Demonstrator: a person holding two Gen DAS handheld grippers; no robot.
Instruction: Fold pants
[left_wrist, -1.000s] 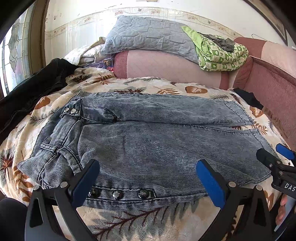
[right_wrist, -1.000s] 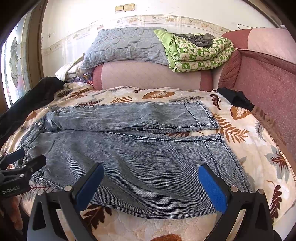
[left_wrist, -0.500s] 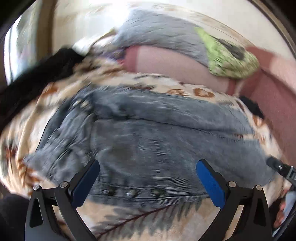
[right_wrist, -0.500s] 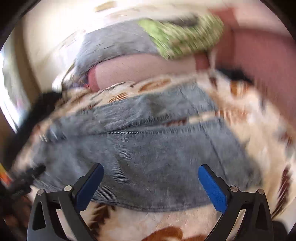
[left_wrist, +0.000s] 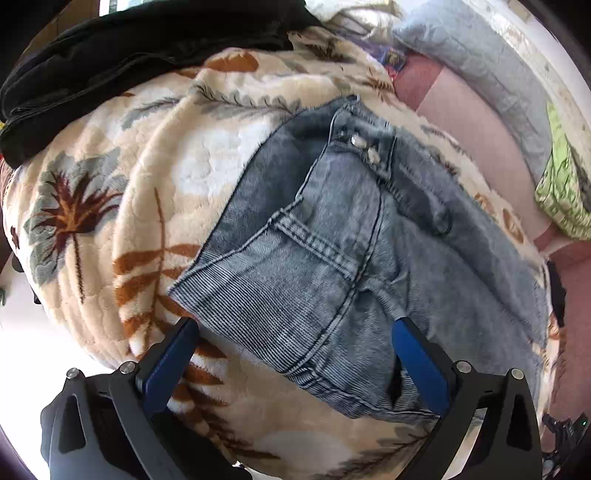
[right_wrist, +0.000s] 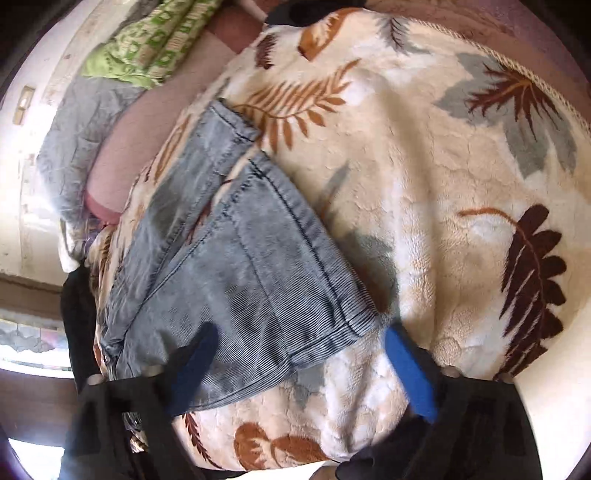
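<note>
Faded grey-blue denim pants (left_wrist: 369, 236) lie spread flat on the cream plush blanket with brown and grey leaf print (left_wrist: 110, 206), legs side by side. No fold made yet, so this looks like the approach for the first grab.

Left gripper (left_wrist: 295, 365) sits at the waistband end of the pants, jaws spread wide, nothing between them; the near waistband corner falls inside the gap. Right gripper (right_wrist: 306, 369) is at the hem end of the pants, jaws also released and empty, straddling the near leg's cuff corner (right_wrist: 354, 317).

Next move, my read: close each gripper on its near corner, pinching denim only, not the plush under it, then lift both together and carry the near leg over the far leg.

Edges: the near side seam runs close to the blanket's front drop-off. Beyond the far leg of the pants there is bare blanket, then the pink sofa backrest (left_wrist: 476, 122), so there is room to lay the fold. A black garment pile (left_wrist: 122, 55) lies past the waistband, well apart.
</note>
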